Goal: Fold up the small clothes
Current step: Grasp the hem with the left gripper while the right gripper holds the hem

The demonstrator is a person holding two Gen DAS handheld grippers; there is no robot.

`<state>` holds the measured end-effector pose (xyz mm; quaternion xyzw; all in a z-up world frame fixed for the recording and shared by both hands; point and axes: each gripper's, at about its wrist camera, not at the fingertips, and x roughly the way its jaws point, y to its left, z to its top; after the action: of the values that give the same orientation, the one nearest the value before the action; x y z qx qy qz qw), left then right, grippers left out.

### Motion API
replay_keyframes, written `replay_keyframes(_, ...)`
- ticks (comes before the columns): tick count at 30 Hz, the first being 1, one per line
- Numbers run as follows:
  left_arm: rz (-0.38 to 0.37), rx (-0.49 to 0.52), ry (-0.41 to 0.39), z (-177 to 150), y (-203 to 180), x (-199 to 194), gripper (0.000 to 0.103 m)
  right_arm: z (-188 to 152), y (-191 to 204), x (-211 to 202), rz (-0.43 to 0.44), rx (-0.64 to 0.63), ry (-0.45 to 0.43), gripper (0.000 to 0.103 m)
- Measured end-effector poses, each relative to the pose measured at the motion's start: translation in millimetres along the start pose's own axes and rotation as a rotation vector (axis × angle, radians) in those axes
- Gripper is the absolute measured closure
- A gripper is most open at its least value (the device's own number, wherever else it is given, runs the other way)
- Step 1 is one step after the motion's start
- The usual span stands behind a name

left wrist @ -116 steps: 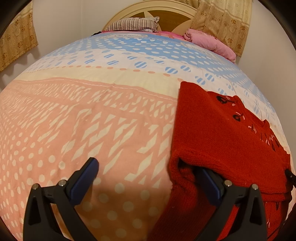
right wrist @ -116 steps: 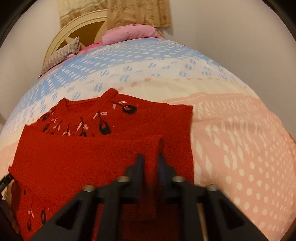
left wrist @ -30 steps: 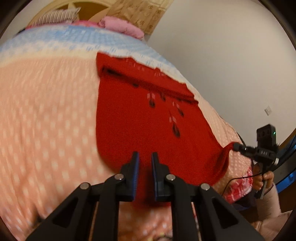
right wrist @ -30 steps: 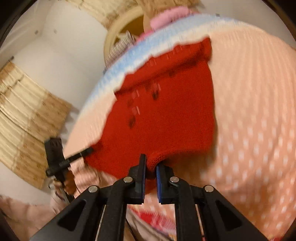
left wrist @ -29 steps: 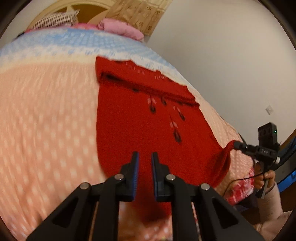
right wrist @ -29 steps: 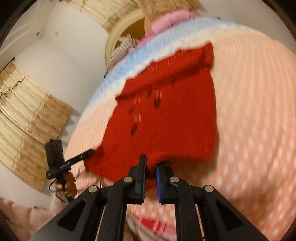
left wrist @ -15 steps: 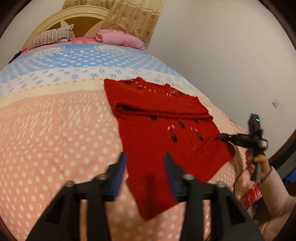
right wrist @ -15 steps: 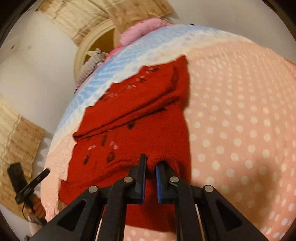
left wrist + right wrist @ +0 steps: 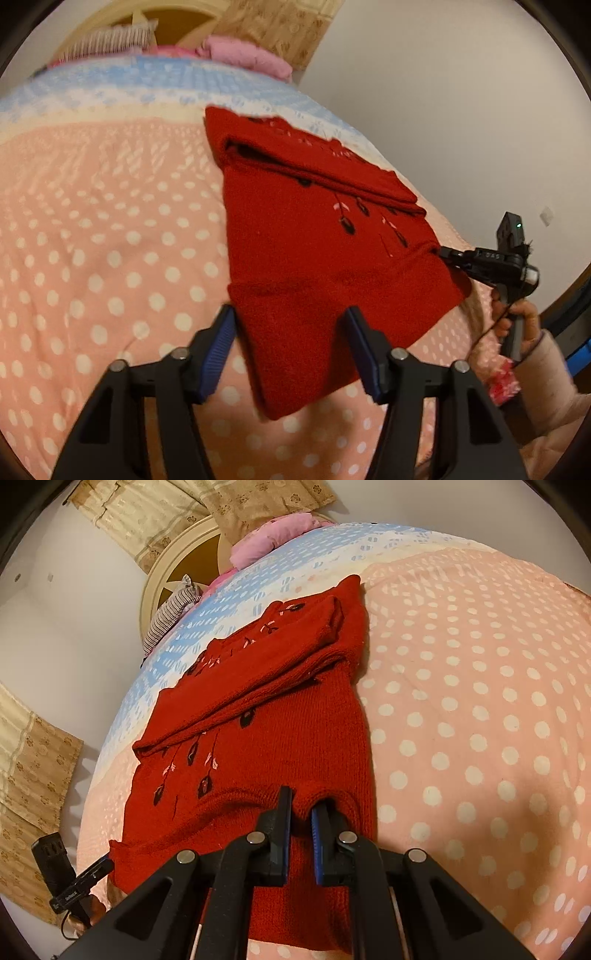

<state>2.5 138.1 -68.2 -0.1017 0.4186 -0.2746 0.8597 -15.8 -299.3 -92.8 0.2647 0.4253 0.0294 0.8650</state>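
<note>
The red sweater (image 9: 314, 258) lies flat on the polka-dot bedspread (image 9: 110, 258), its collar end toward the headboard (image 9: 173, 565) and its hem at the foot edge of the bed. The sleeves are folded across the chest. The left gripper (image 9: 291, 339) has just been opening, so its jaws now stand apart on either side of the hem corner, the pads not pressing on it. The right gripper (image 9: 301, 819) is clamped tight on a pinch of the sweater's hem. A pink pillow (image 9: 273, 535) sits up by the headboard
</note>
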Motion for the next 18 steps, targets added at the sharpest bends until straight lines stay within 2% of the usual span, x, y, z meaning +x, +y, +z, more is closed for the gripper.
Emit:
replay_keyframes(1, 0.020, 0.020, -0.022, 0, -3, -2, 0.063, 0, 0, 0, 0.001, 0.000, 0.000, 0.094)
replay_keyframes(3, 0.050, 0.055, -0.054, 1, -10, -5, 0.080, -1, -1, 0, 0.005, 0.005, -0.001, 0.094)
replay_keyframes(4, 0.055, 0.061, -0.061, 1, -11, -5, 0.083, -1, -1, 1, 0.008, 0.008, -0.002, 0.094)
replay_keyframes(9, 0.061, 0.057, -0.094, 3, -12, -6, 0.089, -2, -4, 1, 0.019, 0.024, -0.008, 0.094)
replay_keyframes(12, 0.039, 0.018, -0.041, 4, -10, 5, 0.088, -3, -5, 1, 0.020, 0.026, -0.013, 0.094)
replay_keyframes(13, 0.025, 0.002, -0.021, 4, -8, 10, 0.085, -3, -5, 1, 0.019, 0.023, -0.017, 0.094)
replay_keyframes(16, 0.008, -0.010, -0.020, 4, -8, 15, 0.084, -3, -2, -4, 0.032, 0.006, -0.025, 0.094)
replay_keyframes(18, 0.004, -0.001, -0.023, 4, -9, 14, 0.084, 1, -2, -17, 0.080, 0.021, -0.042, 0.093)
